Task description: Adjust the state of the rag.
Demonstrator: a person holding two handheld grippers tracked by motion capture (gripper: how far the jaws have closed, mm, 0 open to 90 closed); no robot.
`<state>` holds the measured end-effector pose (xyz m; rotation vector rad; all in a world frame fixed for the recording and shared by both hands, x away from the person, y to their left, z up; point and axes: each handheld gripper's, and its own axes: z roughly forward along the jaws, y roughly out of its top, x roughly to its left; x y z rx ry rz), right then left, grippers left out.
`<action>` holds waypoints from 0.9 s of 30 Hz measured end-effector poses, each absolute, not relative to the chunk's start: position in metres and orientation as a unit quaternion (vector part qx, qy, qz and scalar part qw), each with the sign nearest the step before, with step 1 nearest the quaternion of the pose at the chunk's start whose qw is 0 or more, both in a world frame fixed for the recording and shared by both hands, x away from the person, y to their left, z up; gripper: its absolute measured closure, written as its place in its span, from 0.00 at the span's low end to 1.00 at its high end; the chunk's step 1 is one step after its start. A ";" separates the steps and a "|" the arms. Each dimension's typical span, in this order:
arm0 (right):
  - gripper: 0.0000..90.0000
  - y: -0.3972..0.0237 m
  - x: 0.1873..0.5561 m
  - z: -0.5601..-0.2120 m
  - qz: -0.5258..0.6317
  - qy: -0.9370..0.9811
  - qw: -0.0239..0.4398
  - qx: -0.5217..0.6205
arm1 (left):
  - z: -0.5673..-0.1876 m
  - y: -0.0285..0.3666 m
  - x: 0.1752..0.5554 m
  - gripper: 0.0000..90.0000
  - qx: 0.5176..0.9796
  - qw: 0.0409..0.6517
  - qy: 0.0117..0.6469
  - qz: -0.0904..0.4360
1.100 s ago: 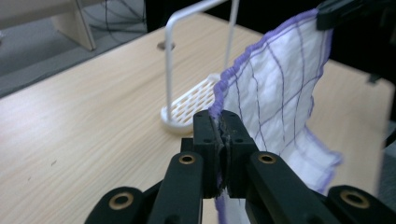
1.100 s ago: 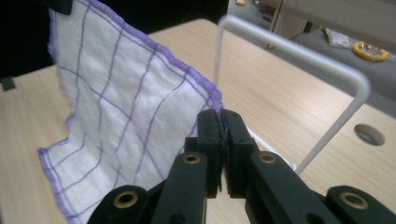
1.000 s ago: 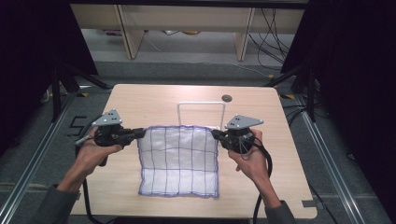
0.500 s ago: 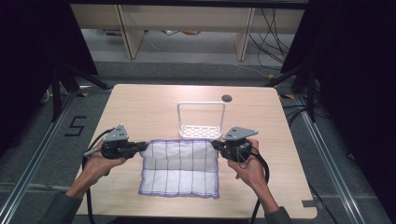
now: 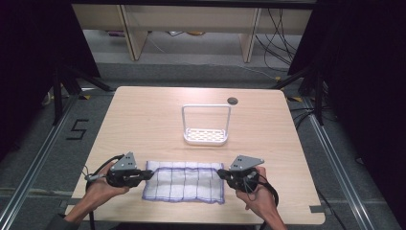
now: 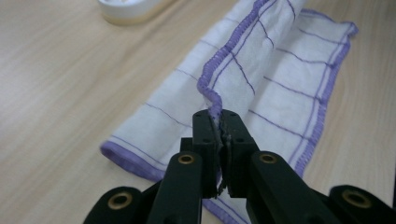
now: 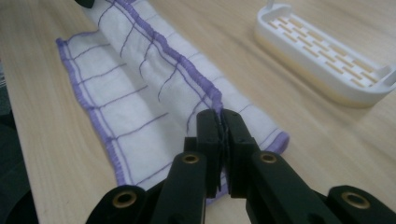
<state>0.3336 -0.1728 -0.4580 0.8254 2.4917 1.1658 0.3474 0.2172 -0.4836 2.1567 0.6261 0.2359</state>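
A white cloth (image 5: 184,181) with purple grid lines and purple hem lies folded over on the wooden table (image 5: 143,120), near its front edge. My left gripper (image 5: 146,175) is shut on the cloth's left far corner; in the left gripper view the hem (image 6: 212,100) is pinched between the jaws (image 6: 219,122). My right gripper (image 5: 221,173) is shut on the right far corner, and the right gripper view has the hem (image 7: 210,95) clamped at the tips (image 7: 219,120). The upper layer (image 7: 154,56) drapes over the lower one.
A white slotted rack (image 5: 206,135) with a tall wire handle stands behind the cloth at mid-table; its base (image 7: 327,56) is in the right gripper view. A round grommet hole (image 5: 232,100) sits near the far edge. Shelving legs and cables lie beyond the table.
Both grippers have come down and toward the front edge with the cloth's far corners. The cloth, earlier held spread and raised, now lies folded into a narrower strip.
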 end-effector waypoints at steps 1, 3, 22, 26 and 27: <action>0.97 -0.172 0.332 -0.460 0.401 0.861 0.131 0.284 | -0.486 0.217 0.345 0.95 0.866 0.422 0.252 0.089; 0.97 -0.172 0.328 -0.466 0.397 0.865 0.126 0.280 | -0.490 0.216 0.344 0.95 0.872 0.418 0.241 0.085; 0.77 -0.187 0.304 -0.470 0.404 0.851 0.106 0.319 | -0.481 0.220 0.325 0.59 0.857 0.443 0.254 0.069; 0.77 -0.183 0.313 -0.473 0.389 0.854 0.109 0.327 | -0.478 0.220 0.340 0.59 0.848 0.436 0.286 0.095; 0.77 -0.182 0.314 -0.473 0.385 0.856 0.110 0.328 | -0.478 0.221 0.346 0.59 0.850 0.427 0.291 0.102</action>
